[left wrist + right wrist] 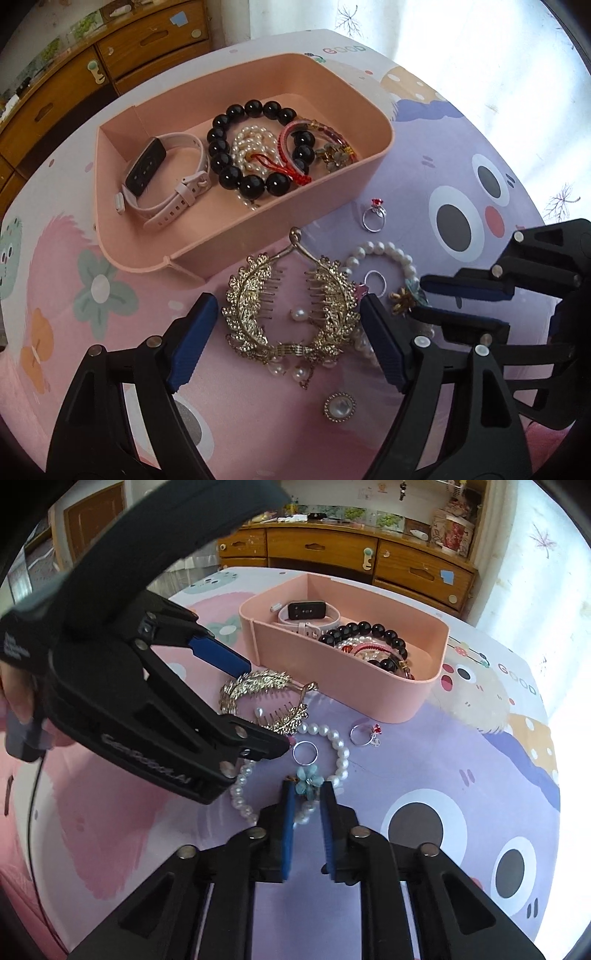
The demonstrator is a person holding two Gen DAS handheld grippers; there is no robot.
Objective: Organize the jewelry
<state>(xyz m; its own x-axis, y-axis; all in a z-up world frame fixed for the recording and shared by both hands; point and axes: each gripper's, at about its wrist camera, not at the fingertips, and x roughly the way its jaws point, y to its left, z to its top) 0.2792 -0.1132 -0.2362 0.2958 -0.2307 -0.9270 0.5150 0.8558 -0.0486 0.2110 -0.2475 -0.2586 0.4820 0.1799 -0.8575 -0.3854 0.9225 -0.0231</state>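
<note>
Part done: watch (162,173), black bead bracelet (255,146) and red cords lie in the pink box (236,254), upper centre. Left gripper (288,325), jaws apart, straddles the gold hair comb (291,310) at lower centre. Right gripper (307,801), jaws nearly together, pinches the pearl bracelet (341,753) at its blue flower; both rings and a pearl brooch (340,406) remain out.

The right hand-held gripper (308,794) is pointing down at the counter (424,768), its blue pads nearly together around the pearl bracelet (341,753) beside its blue flower charm (307,779). The left hand-held gripper (266,707) is standing wide open over the gold hair comb (258,683). A pink box (332,679) is sitting behind, holding a watch (306,611) and black beads (369,629).
</note>
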